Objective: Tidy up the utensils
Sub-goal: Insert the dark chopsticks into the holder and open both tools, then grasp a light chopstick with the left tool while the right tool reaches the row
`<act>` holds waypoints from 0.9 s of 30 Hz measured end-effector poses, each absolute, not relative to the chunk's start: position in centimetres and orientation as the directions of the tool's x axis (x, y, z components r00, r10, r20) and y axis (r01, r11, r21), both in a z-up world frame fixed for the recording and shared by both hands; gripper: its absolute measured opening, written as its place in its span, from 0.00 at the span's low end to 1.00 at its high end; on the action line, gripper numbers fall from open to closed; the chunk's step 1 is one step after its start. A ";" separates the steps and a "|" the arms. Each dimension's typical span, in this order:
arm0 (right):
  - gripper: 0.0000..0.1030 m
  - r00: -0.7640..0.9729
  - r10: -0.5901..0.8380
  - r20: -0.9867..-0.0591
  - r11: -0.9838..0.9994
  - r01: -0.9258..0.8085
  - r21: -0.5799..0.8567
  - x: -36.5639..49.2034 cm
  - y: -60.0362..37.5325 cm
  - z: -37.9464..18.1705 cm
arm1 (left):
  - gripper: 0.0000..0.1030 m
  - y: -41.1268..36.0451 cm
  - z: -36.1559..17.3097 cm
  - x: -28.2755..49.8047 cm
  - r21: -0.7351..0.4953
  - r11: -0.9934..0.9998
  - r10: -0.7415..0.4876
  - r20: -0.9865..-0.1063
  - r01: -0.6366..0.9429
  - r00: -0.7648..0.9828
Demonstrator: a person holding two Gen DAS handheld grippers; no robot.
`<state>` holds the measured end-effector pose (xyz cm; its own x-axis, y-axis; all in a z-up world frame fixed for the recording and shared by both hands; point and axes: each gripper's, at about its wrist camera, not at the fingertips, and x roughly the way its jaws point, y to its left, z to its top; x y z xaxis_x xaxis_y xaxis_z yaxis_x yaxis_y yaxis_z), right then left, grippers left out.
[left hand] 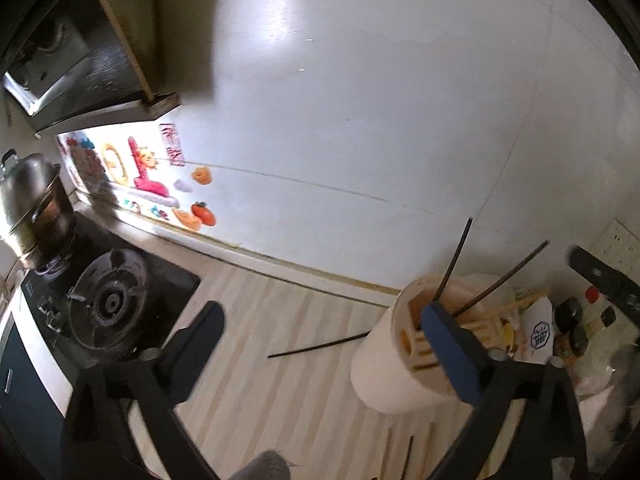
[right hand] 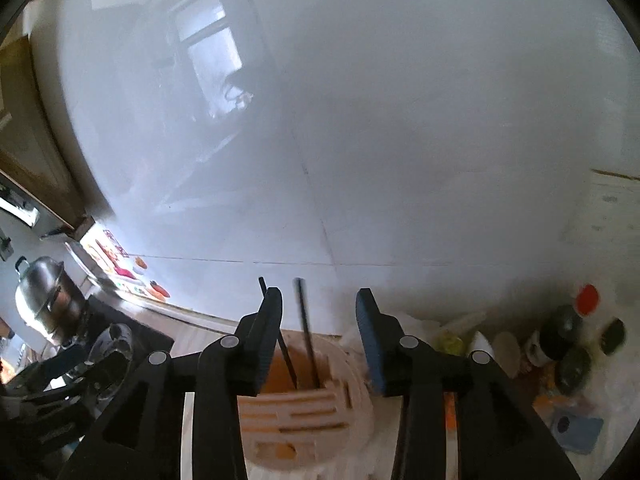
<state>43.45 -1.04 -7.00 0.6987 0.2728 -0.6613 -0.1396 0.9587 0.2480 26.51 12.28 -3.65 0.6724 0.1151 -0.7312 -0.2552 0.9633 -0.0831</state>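
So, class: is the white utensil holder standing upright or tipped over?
Upright. The holder stands on the striped counter with its slotted top facing up, and two black chopsticks stick up out of it.

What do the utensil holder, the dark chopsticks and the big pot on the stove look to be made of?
Utensil holder: matte white body, probably plastic or ceramic, with a pale slotted insert that looks like wood. Dark chopsticks: thin black rods, dull finish; lacquered wood, plastic or metal, unclear. Pot: polished metal, likely stainless steel, judging by its mirror-like reflections.
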 end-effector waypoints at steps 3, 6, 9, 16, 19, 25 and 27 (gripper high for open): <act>0.46 0.690 0.234 -0.685 0.965 -0.078 0.250 41.0 -2.9 -7.1 | 1.00 12.2 -5.0 25.3 -0.065 0.963 0.128 -0.745 -0.262 0.655; 0.56 0.665 0.203 -0.719 0.963 -0.004 0.269 37.7 -6.0 -8.6 | 1.00 11.2 -7.5 24.3 -0.058 0.969 0.105 -0.784 -0.241 0.612; 0.62 0.625 0.195 -0.756 0.952 0.064 0.298 34.1 -9.0 -11.7 | 1.00 9.3 -11.0 23.3 -0.006 0.974 0.122 -0.832 -0.228 0.542; 0.63 0.454 0.157 -0.877 0.941 0.201 0.272 28.6 -15.1 -20.9 | 0.97 4.3 -21.0 22.7 0.001 0.991 0.044 -0.944 -0.133 0.326; 0.43 0.338 0.194 -0.921 0.929 0.237 0.283 27.2 -16.3 -25.4 | 0.76 2.1 -24.9 22.7 -0.016 0.996 0.004 -0.972 -0.083 0.233; 0.33 0.221 0.201 -0.954 0.933 0.255 0.255 25.3 -16.1 -30.9 | 0.42 -1.2 -30.3 22.9 -0.019 1.000 -0.018 -0.995 -0.014 0.097; 0.33 0.199 0.202 -0.959 0.934 0.254 0.250 25.0 -15.8 -31.9 | 0.28 -1.8 -31.1 22.9 -0.003 1.000 -0.003 -0.996 0.000 0.084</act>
<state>25.03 -15.81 -31.87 0.1995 0.2018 -0.9589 0.2541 0.9344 0.2495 22.93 -1.77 -31.10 0.0838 -0.0032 -0.9965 0.0005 1.0000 -0.0032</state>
